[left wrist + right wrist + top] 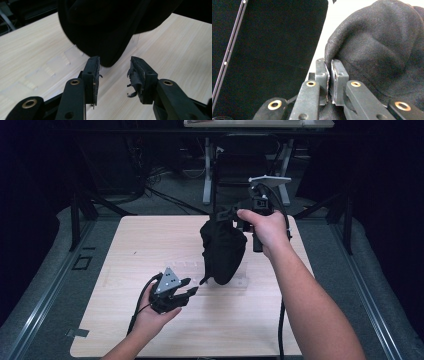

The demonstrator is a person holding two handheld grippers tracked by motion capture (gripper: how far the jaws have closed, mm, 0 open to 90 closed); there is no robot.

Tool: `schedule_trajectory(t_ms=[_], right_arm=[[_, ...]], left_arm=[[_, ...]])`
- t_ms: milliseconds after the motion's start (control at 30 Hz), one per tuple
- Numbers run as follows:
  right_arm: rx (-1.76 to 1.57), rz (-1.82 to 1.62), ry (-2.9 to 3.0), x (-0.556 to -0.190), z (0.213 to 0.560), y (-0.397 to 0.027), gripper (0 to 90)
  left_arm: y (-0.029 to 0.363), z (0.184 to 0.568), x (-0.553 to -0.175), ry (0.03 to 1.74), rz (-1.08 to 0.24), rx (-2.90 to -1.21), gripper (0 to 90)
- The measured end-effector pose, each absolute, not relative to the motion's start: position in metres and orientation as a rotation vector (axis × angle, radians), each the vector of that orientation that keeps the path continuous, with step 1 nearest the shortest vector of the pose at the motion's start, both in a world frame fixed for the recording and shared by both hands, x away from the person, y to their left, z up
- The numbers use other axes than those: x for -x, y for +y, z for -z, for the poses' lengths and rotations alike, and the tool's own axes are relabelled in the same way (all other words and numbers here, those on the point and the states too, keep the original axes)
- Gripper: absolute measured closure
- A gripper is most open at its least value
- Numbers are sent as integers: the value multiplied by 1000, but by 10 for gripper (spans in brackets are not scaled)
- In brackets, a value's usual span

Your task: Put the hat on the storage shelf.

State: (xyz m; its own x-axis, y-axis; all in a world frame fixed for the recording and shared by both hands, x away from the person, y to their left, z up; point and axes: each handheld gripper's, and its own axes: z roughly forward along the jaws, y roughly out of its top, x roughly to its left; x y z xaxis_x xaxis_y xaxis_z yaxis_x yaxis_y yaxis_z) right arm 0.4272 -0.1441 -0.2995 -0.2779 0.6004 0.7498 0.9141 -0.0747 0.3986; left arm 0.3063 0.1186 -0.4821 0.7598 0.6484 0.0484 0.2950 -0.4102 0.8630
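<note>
Cloth point(222, 251), a dark bundle, hangs above the table point(125, 250), pinched at its top edge by your right gripper point(328, 75), so it drapes free. Your left gripper point(113, 75) waits below, jaws apart, aimed at its lowest fold, seemingly ready to grab.

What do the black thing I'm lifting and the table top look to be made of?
Black thing: matte woven cloth, judging by its visible weave and soft folds. Table top: pale wood or wood-look laminate with fine grain lines; which one, I cannot tell.
</note>
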Motion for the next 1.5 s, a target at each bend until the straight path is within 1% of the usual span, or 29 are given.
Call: schedule_trajectory(t_ms=[233, 367, 400, 433, 533, 567, 633, 900, 1000, 1033, 1133, 1500], right_arm=[[1626, 1298, -1865, -427, 300, -139, 846], [1622, 1305, -1868, -426, 300, -136, 845], [1622, 1305, -1867, -426, 300, -135, 843], [1615, 1306, -1869, -426, 300, -133, 841], [1615, 1307, -1868, -426, 300, -132, 841], [1610, 1303, -1874, -426, 300, -131, 837], [1608, 1304, -1878, -425, 300, -130, 832], [1582, 1345, -1877, -424, 297, -130, 774], [1578, 1370, -1874, -422, 295, -131, 769], [1566, 1393, -1876, -421, 292, -132, 747], [1555, 1401, -1870, -419, 290, -133, 724], [1562, 1431, -1884, -413, 280, -151, 721]], left_arm=[[105, 477, -309, 681, -484, -1998, 639], [98, 475, -309, 665, -503, -2003, 673], [97, 475, -309, 663, -508, -2003, 683], [96, 474, -309, 659, -510, -2003, 712], [94, 474, -310, 663, -526, -2006, 738], [94, 474, -311, 672, -531, -2005, 787], [95, 474, -311, 671, -526, -2004, 799], [97, 475, -311, 670, -533, -2001, 814], [98, 475, -310, 670, -536, -2005, 815], [98, 475, -310, 670, -544, -2004, 819], [101, 475, -310, 674, -540, -2007, 821], [109, 477, -311, 687, -553, -2017, 839]])
